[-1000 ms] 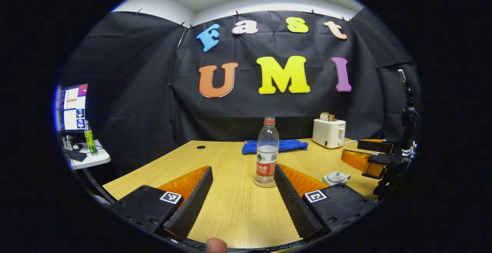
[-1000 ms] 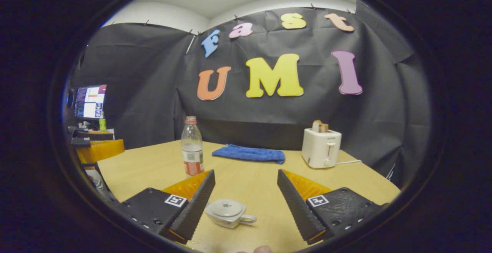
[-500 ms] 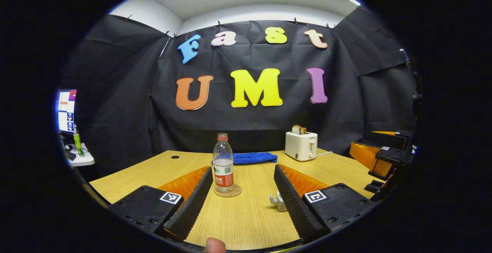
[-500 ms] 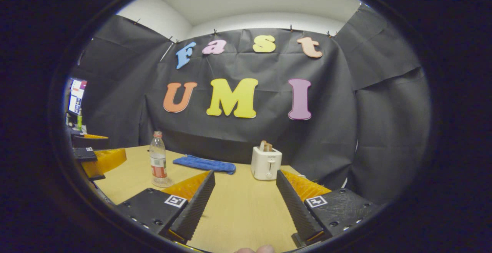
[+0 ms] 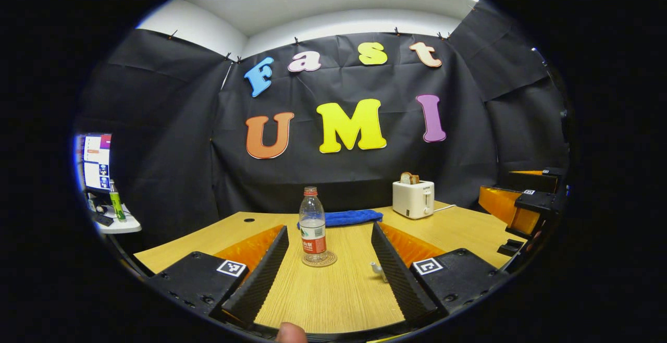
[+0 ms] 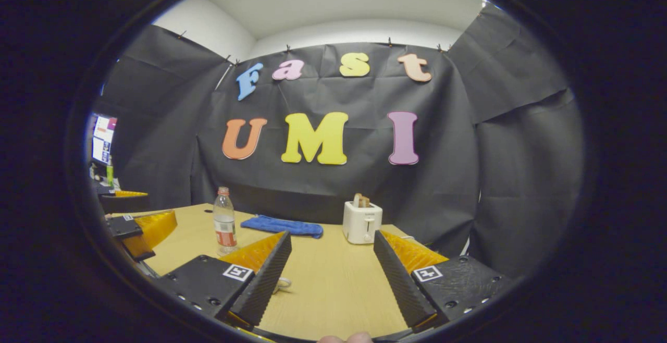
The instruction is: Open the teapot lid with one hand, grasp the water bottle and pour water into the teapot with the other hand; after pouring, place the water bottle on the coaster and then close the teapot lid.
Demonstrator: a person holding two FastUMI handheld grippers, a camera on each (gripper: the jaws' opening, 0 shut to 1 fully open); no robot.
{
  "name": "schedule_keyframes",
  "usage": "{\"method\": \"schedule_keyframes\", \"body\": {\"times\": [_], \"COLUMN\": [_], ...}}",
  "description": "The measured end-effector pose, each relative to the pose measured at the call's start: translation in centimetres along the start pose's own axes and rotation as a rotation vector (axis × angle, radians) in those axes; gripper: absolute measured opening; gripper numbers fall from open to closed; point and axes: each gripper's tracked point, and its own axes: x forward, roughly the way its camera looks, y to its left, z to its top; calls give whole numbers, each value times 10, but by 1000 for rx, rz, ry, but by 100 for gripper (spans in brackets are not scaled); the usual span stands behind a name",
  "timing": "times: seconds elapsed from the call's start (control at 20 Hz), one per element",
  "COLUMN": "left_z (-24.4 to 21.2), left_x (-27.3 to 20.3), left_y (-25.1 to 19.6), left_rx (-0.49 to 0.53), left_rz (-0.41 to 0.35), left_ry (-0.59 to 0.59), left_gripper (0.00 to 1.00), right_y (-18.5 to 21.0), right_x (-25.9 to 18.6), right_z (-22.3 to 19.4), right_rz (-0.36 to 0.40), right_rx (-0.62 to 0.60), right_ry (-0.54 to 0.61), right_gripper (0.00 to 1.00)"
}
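A clear water bottle [image 5: 313, 225] with a red cap and red label stands upright on a round coaster [image 5: 319, 258] in the middle of the wooden table [image 5: 333, 296]. My left gripper [image 5: 328, 275] is open and empty, well short of the bottle. A small white teapot is mostly hidden behind its right finger, with just the spout [image 5: 375, 267] peeking out. In the right gripper view the bottle [image 6: 224, 221] stands at the left, and the teapot's handle [image 6: 283, 283] peeks out beside the left finger. My right gripper [image 6: 331, 275] is open and empty.
A white toaster [image 5: 413, 198] with bread and a folded blue cloth [image 5: 341, 217] sit at the back of the table. A side desk with a monitor [image 5: 96, 160] and a green bottle [image 5: 115, 206] stands at the left. The other gripper [image 5: 521, 210] hovers at the right edge.
Both grippers have drawn back from the table and tilted up. The bottle and teapot look smaller and lower, and the teapot has slipped behind the fingers. The bottle stays on the coaster.
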Motion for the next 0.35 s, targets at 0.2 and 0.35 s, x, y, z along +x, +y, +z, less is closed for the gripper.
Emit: {"method": "schedule_keyframes", "body": {"times": [0.2, 0.35], "left_z": [6, 12], "left_x": [-2, -5], "left_y": [13, 18], "left_rx": [7, 26], "left_rz": [23, 36], "left_ry": [-7, -25], "left_gripper": [100, 100], "right_y": [14, 22], "right_x": [-8, -11], "right_z": [8, 15], "right_rz": [-1, 6], "right_rx": [-16, -37], "right_ry": [-15, -33], "right_gripper": [97, 96]}}
